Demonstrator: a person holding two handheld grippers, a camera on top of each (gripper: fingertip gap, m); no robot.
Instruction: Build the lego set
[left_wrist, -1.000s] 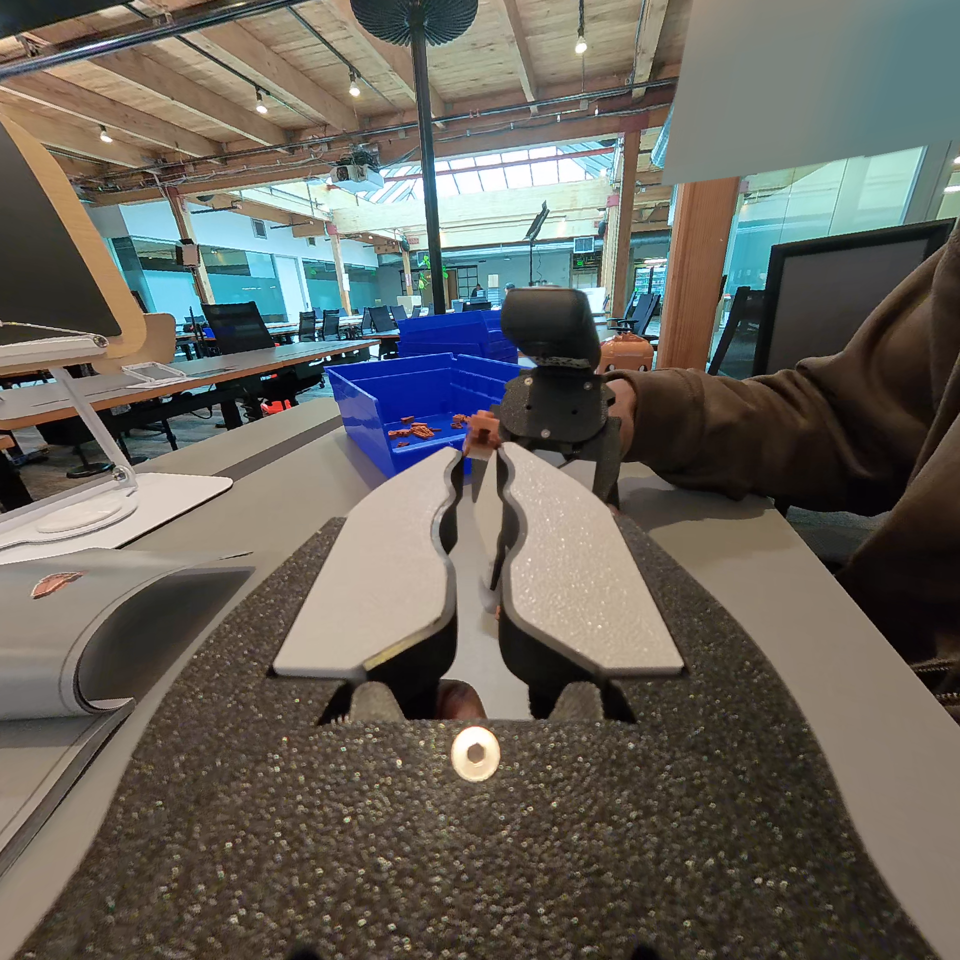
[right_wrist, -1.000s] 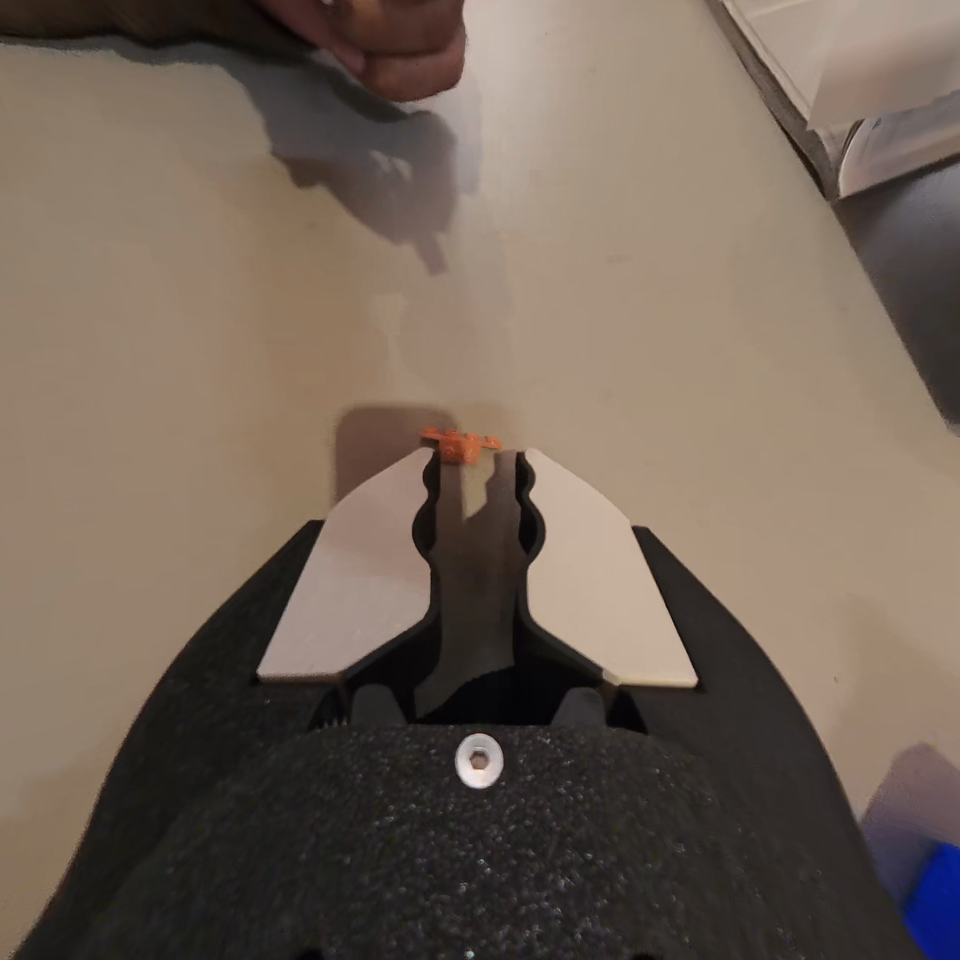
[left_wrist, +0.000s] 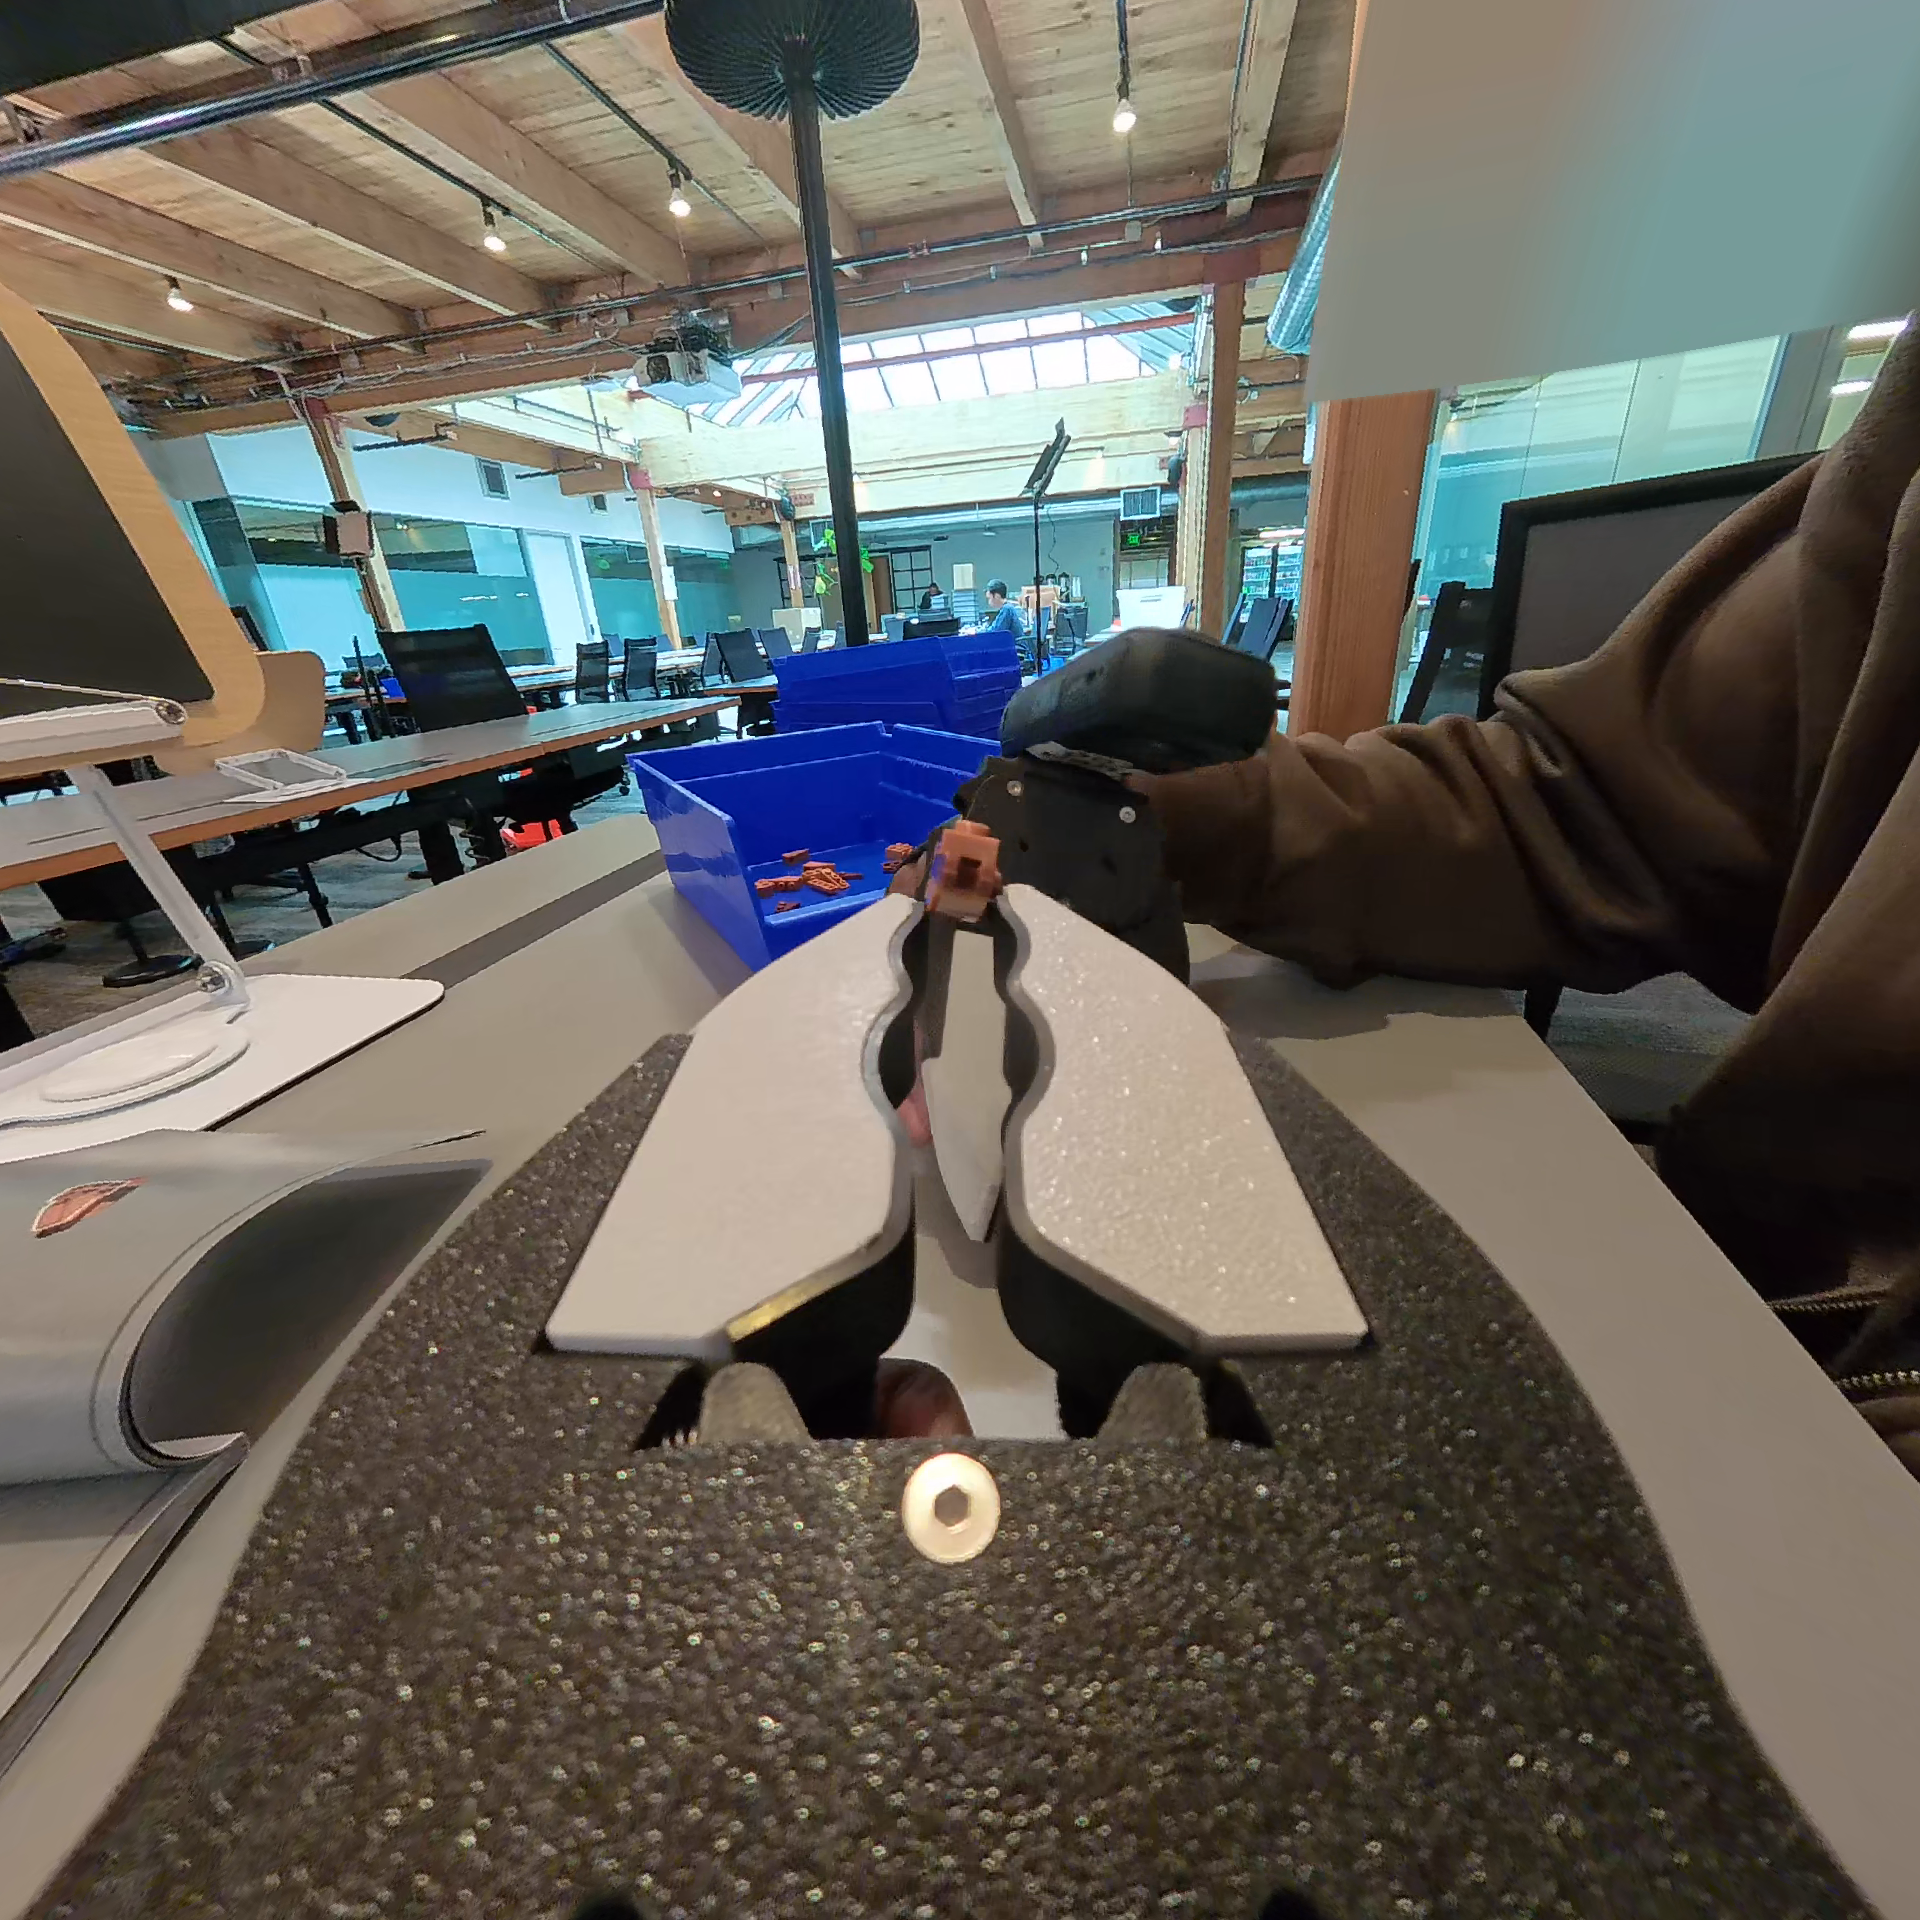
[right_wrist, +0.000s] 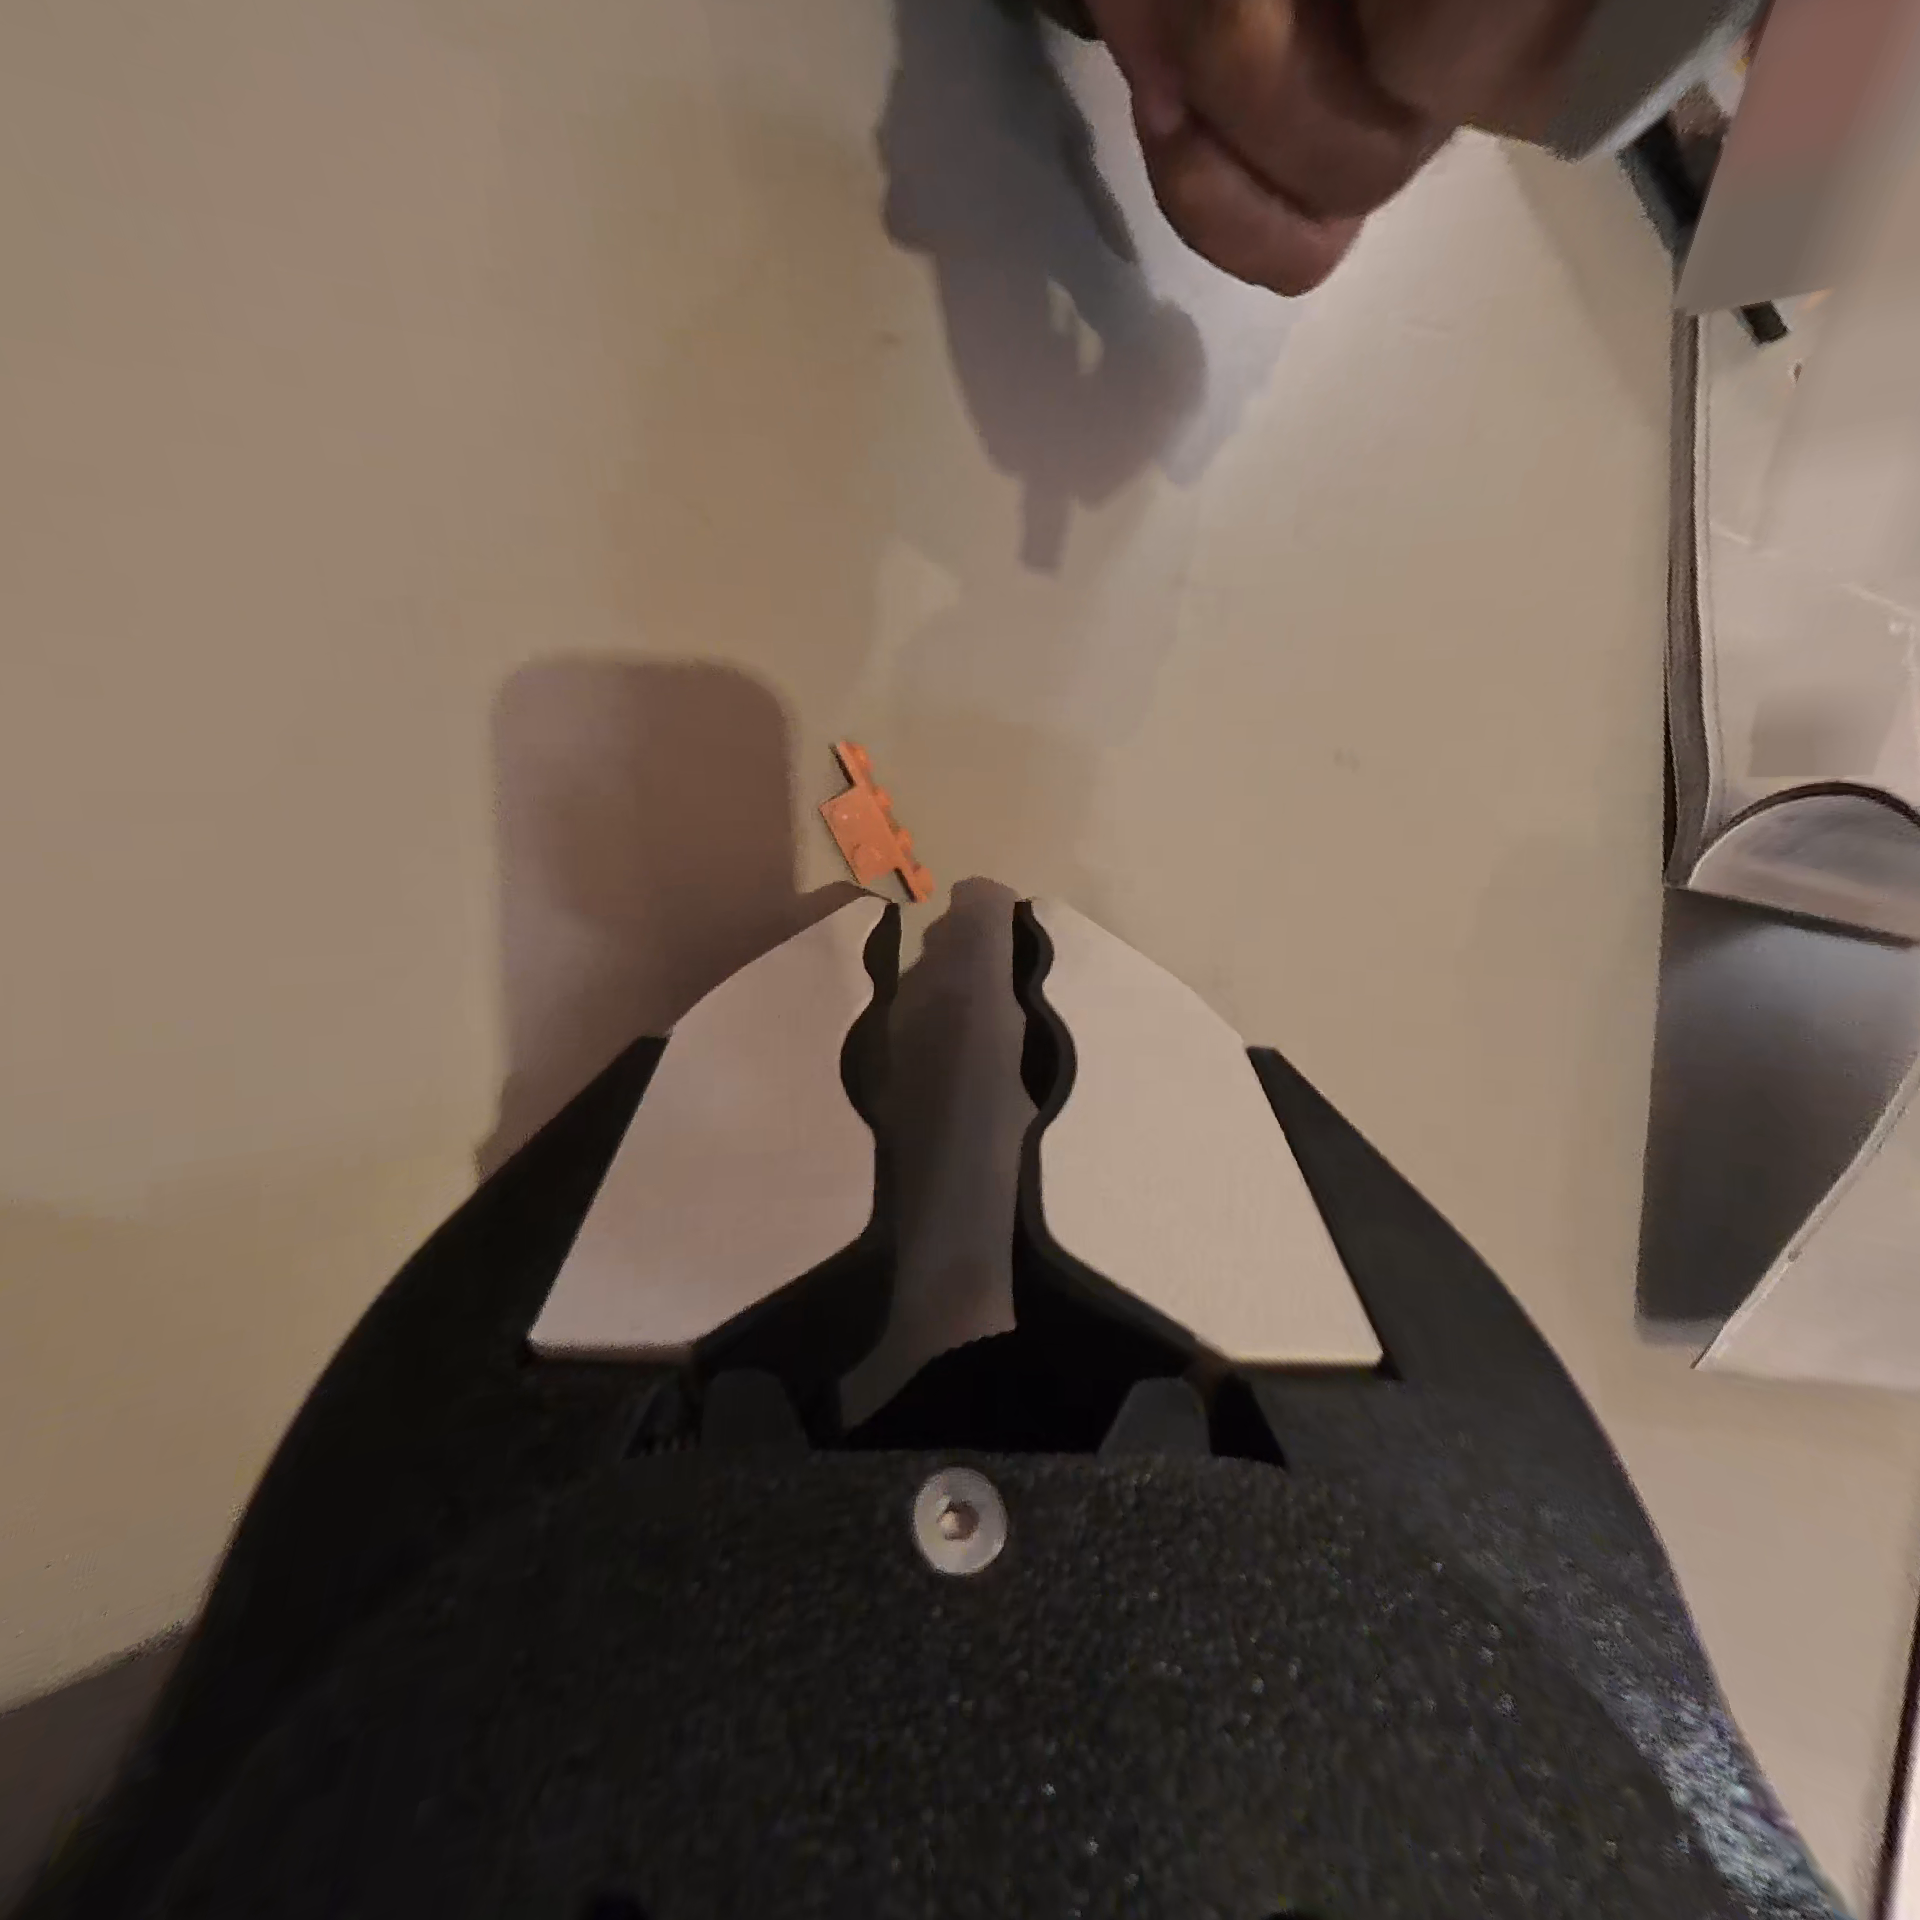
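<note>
In the left wrist view my left gripper (left_wrist: 961, 912) is nearly shut, with a small brown and tan lego piece (left_wrist: 964, 881) pinched at its fingertips, held above the grey table (left_wrist: 540, 997). My right gripper (left_wrist: 1081, 831) is just beyond it, pointing down, held by a hand in a brown sleeve. In the right wrist view my right gripper (right_wrist: 951, 904) is open over the table, nothing between its jaws. A flat orange lego piece (right_wrist: 871, 821) lies just off its left fingertip (right_wrist: 831, 935). I cannot tell whether they touch.
A blue bin (left_wrist: 717, 831) with several brown lego pieces stands at the back, more blue bins stacked behind it. A curled booklet (left_wrist: 208, 1299) lies left, also in the right wrist view (right_wrist: 1818, 1039). A white monitor stand base (left_wrist: 260, 1029) sits far left. A hand (right_wrist: 1268, 156) is at the top. The grippers' ends are close to 15 cm from one another.
The right gripper has tilted and shifted right. The orange piece has turned from crosswise to diagonal off its left fingertip. The brown piece now sits centred at my left fingertips.
</note>
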